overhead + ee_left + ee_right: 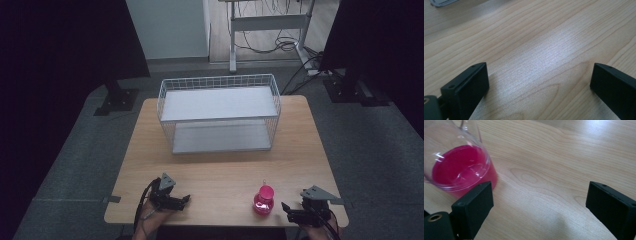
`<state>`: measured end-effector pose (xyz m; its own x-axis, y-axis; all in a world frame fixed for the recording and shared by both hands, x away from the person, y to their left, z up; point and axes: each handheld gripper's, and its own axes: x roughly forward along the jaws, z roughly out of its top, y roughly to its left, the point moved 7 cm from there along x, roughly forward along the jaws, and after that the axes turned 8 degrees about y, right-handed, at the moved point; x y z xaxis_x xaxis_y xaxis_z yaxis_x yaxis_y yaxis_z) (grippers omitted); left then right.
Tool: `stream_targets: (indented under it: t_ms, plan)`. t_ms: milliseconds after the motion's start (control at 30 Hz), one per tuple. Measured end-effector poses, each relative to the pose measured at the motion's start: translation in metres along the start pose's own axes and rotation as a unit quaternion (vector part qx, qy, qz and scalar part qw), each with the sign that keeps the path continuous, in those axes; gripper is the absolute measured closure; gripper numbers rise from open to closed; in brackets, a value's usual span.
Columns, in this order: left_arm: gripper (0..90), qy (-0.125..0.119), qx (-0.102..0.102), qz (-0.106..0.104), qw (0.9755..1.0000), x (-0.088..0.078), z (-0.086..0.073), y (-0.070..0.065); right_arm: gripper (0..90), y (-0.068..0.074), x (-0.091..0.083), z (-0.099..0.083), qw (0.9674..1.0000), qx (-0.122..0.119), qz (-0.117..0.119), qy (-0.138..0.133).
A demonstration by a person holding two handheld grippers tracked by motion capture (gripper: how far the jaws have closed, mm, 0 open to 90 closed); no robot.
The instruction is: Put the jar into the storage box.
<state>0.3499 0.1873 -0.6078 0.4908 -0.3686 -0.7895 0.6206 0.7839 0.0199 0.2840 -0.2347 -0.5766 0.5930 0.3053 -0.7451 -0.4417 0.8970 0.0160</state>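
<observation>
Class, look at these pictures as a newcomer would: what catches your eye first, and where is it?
The bright pink bottle stands out at the table's near edge, just left of the right tongs. Behind it, a white wire rack with two shelves fills the far middle. The left tongs rest open at the near edge.

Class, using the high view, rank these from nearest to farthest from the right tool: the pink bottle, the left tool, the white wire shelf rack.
1. Pink bottle: just left of the right tool, near the table's front edge.
2. Left tool: farther left along the front edge.
3. White wire shelf rack: at the table's far side.
</observation>
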Motion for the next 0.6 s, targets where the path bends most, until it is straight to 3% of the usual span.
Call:
stream_targets:
  t_ms: [600]
  plan:
    - [0.0, 0.002, -0.005, 0.004, 1.0000, 0.000, 0.000, 0.001, 6.5, 0.020, -0.016, 0.009, 0.9992, -0.009, 0.036, -0.014]
